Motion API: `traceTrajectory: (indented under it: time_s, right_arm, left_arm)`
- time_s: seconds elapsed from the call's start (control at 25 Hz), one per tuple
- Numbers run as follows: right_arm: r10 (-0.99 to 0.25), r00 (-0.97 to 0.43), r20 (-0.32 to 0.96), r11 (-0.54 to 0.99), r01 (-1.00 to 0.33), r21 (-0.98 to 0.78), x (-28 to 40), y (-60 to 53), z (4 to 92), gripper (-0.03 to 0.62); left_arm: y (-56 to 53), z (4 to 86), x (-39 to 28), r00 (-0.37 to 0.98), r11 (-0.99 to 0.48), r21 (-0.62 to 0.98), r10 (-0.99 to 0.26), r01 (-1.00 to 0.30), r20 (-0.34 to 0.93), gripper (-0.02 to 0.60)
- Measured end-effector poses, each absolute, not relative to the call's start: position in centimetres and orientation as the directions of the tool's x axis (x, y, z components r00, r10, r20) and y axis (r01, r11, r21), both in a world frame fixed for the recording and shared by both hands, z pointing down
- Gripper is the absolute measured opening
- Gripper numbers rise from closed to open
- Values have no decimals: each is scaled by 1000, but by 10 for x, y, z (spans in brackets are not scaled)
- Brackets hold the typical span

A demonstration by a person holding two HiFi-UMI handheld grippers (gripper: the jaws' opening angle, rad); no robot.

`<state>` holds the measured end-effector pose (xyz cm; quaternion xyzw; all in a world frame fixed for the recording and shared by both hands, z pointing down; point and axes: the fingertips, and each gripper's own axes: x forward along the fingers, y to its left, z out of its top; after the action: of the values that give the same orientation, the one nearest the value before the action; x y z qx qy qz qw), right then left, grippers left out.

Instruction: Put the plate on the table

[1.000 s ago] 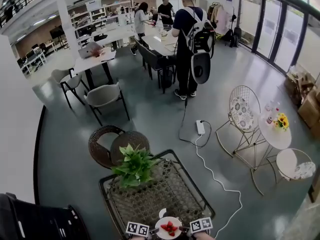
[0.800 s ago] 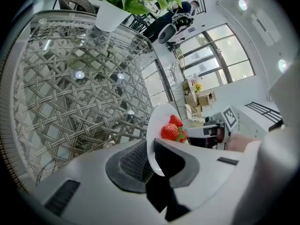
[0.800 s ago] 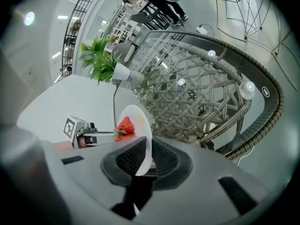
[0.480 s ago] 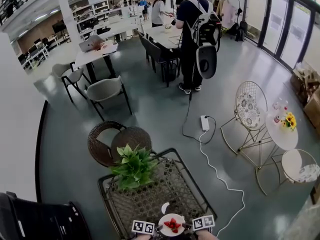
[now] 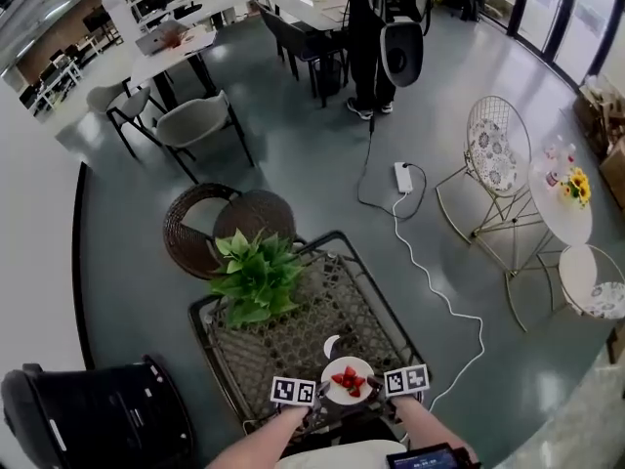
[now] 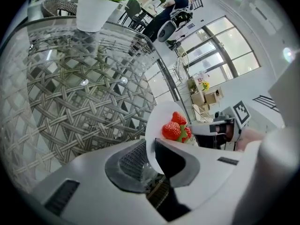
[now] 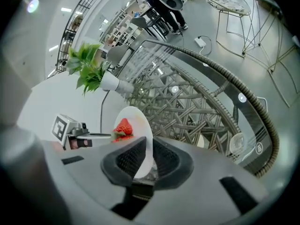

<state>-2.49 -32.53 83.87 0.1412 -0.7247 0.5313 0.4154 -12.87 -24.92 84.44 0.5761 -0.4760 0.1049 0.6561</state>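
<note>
Round white plate (image 5: 338, 396), woven glass-topped table (image 5: 283, 350)

**Plate over the table's near edge**

The plate (image 5: 349, 362) is small, round and white, with red strawberries (image 5: 348, 380) on it. It is level, with the left gripper (image 5: 320, 393) and right gripper (image 5: 377, 386) closed on opposite rims, over the woven, glass-topped table (image 5: 293, 345).

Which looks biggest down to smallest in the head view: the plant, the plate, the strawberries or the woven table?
1. woven table
2. plant
3. plate, clearly smaller than the plant even though it sits nearer the camera
4. strawberries on the plate
</note>
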Motion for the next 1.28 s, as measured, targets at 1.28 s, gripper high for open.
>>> traceTrajectory:
  time_s: [1.28]
  right_arm:
    - [84, -549, 832, 517, -690, -507, -38, -362, 863, 35]
  left_arm:
    - [-282, 857, -141, 374, 316, 490, -362, -812, 854, 54]
